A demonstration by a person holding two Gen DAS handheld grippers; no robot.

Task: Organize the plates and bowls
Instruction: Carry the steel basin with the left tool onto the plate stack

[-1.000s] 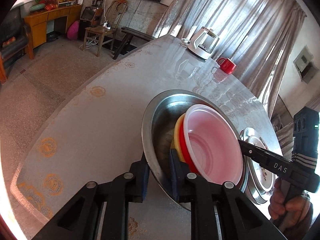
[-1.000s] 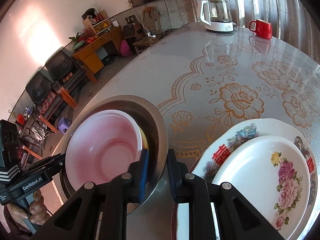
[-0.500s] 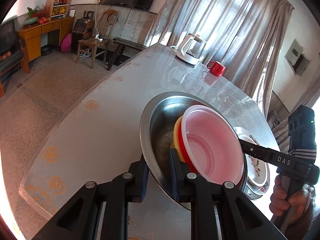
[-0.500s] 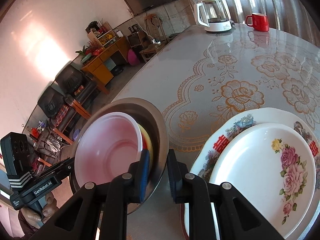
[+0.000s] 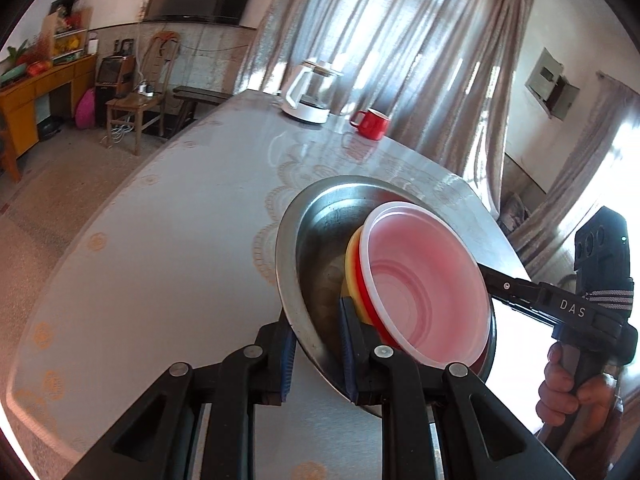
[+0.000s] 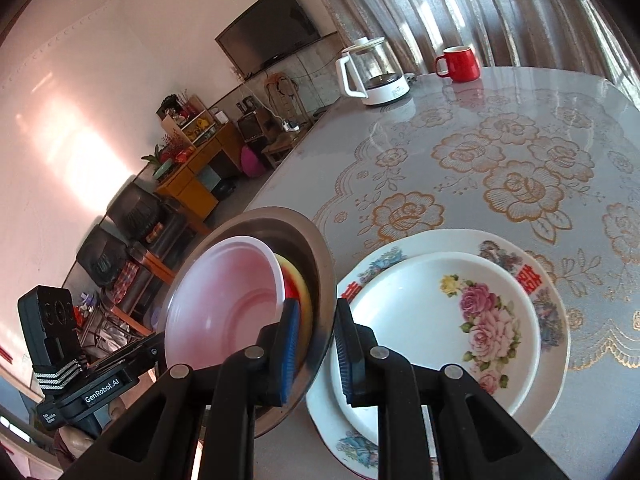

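steel basin being gripped by both grippers above the table

the steel basin [image 5: 320,248], holding nested pink, red and yellow bowls [image 5: 424,292], is tilting over the table [image 6: 460,168]; left gripper [image 5: 318,344] and right gripper [image 6: 318,346] are each pinching opposite rims, jaws narrow.

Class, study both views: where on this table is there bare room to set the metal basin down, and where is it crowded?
Free: the table between the stacked floral plates and the kettle and red mug; also left of the metal basin, toward the table's edge. Crowded: around the plates, beside the basin.
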